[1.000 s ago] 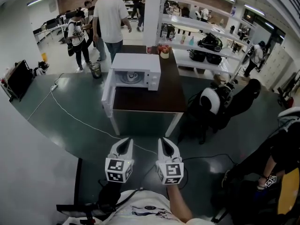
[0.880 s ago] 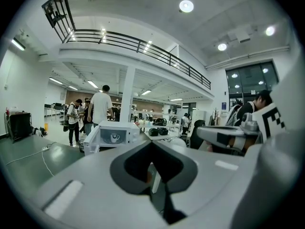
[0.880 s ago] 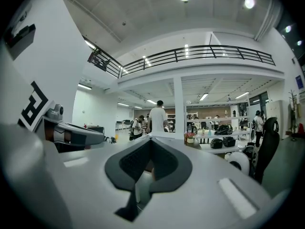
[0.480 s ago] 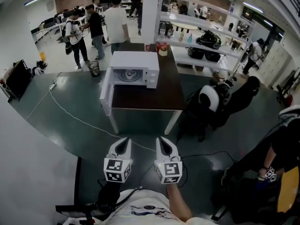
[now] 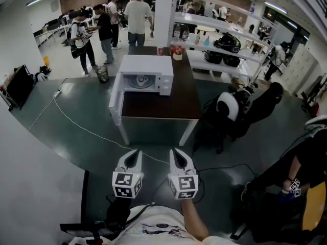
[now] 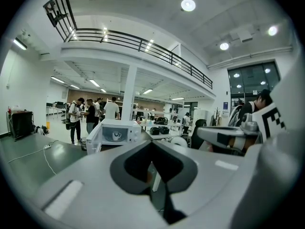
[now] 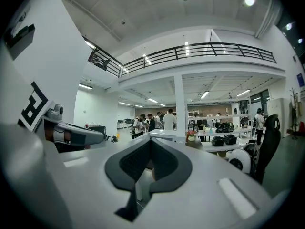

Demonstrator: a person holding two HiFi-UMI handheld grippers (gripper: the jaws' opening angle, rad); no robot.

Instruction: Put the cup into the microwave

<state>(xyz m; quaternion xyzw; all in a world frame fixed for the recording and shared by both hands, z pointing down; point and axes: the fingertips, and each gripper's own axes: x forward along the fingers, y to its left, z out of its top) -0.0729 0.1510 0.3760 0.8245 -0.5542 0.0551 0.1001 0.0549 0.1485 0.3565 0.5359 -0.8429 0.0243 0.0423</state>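
Cup (image 5: 141, 79): inside the microwave (image 5: 153, 65), door (image 5: 116, 106) swung wide.
Microwave: on the dark worktop (image 5: 163, 103).
Left hand-held gripper (image 5: 136, 155): pressed together, empty, well short of the worktop.
Right hand-held gripper (image 5: 174, 154): pressed together, empty, beside the left.

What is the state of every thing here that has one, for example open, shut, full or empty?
Microwave: door open.
Cup: upright, inside it.
Left gripper: shut, empty.
Right gripper: shut, empty.
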